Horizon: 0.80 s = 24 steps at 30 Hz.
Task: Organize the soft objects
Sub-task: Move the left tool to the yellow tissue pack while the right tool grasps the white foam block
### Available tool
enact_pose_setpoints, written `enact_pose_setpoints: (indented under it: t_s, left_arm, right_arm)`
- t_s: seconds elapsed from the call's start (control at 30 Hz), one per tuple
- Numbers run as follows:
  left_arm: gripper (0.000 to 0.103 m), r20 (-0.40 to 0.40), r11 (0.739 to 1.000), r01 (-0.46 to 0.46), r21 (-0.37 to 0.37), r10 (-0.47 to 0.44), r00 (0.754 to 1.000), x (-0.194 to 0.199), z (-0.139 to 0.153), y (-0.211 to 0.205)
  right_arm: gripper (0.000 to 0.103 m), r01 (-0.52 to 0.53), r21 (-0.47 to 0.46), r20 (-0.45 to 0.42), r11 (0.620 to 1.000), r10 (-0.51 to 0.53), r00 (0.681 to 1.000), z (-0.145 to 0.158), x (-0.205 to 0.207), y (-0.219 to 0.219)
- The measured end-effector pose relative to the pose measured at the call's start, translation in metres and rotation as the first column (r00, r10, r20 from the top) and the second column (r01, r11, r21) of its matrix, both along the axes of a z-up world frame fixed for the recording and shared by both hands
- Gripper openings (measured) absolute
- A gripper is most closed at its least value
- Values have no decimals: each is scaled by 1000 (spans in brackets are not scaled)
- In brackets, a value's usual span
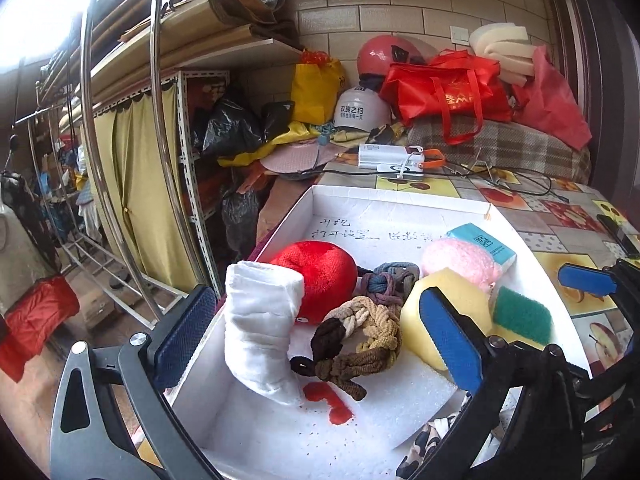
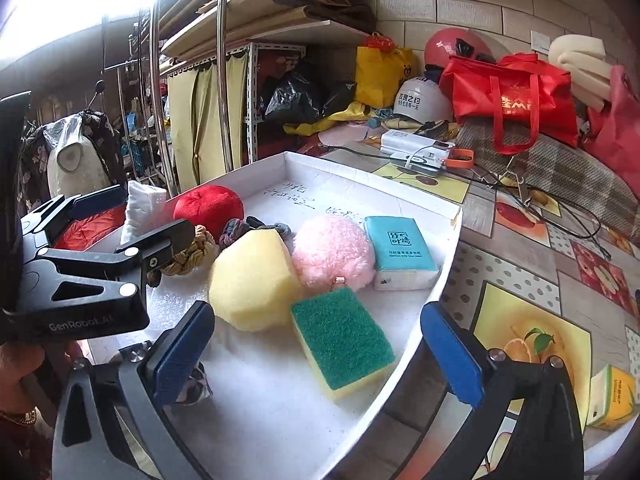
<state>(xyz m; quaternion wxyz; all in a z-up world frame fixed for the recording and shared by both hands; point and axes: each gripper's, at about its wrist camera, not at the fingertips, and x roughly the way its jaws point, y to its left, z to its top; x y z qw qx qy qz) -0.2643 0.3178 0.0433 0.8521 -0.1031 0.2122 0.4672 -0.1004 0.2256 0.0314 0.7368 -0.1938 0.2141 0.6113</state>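
**Q:** Sorting what, and where is it?

**Me:** Soft stuff, all inside the white tray [image 2: 448, 276]. Rolled white cloth [image 1: 260, 328] stands on end, leaning a bit, at the 9 o'clock side of the left view. Red plush ball [image 1: 320, 276] is just behind it, touching. Braided brown-and-tan rope tie [image 1: 360, 340] lies at centre, with a grey-purple knotted tie [image 1: 390, 280] toward 12 of it.

**Q:** Right half?

**Me:** Yellow sponge block [image 2: 252, 280] at centre of the right view, pink fluffy ball [image 2: 332, 252] touching it toward 1 o'clock, teal tissue pack [image 2: 400, 252] beside the ball at 3, and a green-topped scrub sponge [image 2: 344, 340] at 5, lying flat with its green side up.

**Q:** Tools?

**Me:** My left gripper [image 1: 320, 344] is wide open, holding nothing, with the cloth and rope tie between its pads. My right gripper [image 2: 320, 360] is also wide open and empty, straddling the scrub sponge and not touching it.

**Q:** Why spread so wide?

**Me:** My guess: clearance, so nothing is dragged. Everything sits packed side by side, probably to fit in one tray.

**Q:** Around the tray?

**Me:** Fruit-print tablecloth [image 2: 520, 320] underneath, a small yellow carton [image 2: 612, 396] at 4 o'clock outside the tray, and a power bank [image 2: 416, 148] with cable beyond at 12.
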Motion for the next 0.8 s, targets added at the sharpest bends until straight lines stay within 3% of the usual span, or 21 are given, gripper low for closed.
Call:
enact_pose_setpoints:
  t_s: [0.33,0.43,0.6,0.8]
  left_arm:
    - [103,12,998,-47,32,46,999,-5,2,-6]
    - [103,23,996,-81,44,80,997,-9,2,-9]
    - [103,35,993,-108,55,106,994,-12,3,-19]
    - [103,59,986,-110,129,103,993,-11,6,-47]
  right_arm:
    - [103,40,52,-20,998,-39,999,4,8,-7]
    - [103,60,106,-2,993,-60,998,8,6,-17]
    - [103,162,219,85,962,-184,979,17,-5,-39]
    - [103,195,317,62,928,-225,972,22,-2,-78]
